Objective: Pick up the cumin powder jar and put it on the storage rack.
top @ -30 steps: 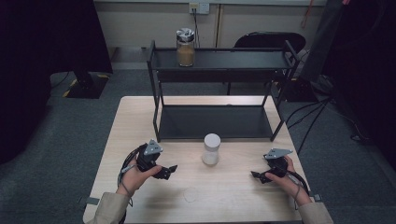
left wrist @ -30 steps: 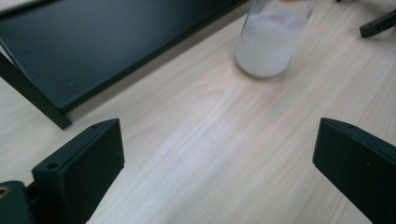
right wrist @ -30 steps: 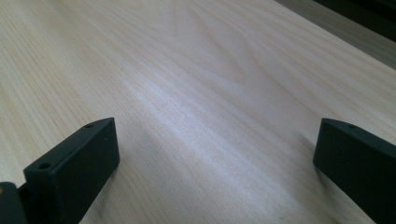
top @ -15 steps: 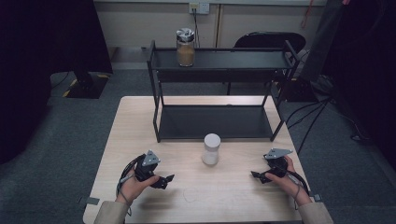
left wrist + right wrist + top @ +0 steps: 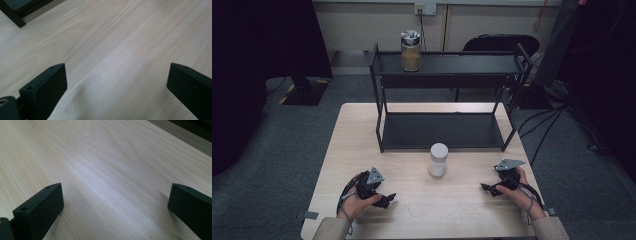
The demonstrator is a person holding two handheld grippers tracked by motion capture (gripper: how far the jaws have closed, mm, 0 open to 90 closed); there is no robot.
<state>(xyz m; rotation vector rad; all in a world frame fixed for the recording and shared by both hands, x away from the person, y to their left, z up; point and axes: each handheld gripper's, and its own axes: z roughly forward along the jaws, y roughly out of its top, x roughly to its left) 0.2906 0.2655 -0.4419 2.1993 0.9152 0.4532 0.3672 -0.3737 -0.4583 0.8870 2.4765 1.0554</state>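
The white jar (image 5: 438,159) stands upright at the middle of the wooden table (image 5: 462,210), just in front of the lower deck of the black shelf rack (image 5: 442,131) and apart from it. From the jar, the left gripper (image 5: 384,199) rests at about eight o'clock and the right gripper (image 5: 488,189) at about four o'clock, both low over the tabletop and well short of the jar. Each has its jaws spread wide with nothing between them; the left gripper view and the right gripper view look down on bare wood grain. Beyond the jar at twelve o'clock, up on the rack's top shelf, sits a glass jar (image 5: 410,50) with brown contents and a metal lid. I'd judge that this is the ready stage, no reach begun. The next move probably calls for one gripper to swing inward, square its jaws around the white jar's body, and close without tipping it.
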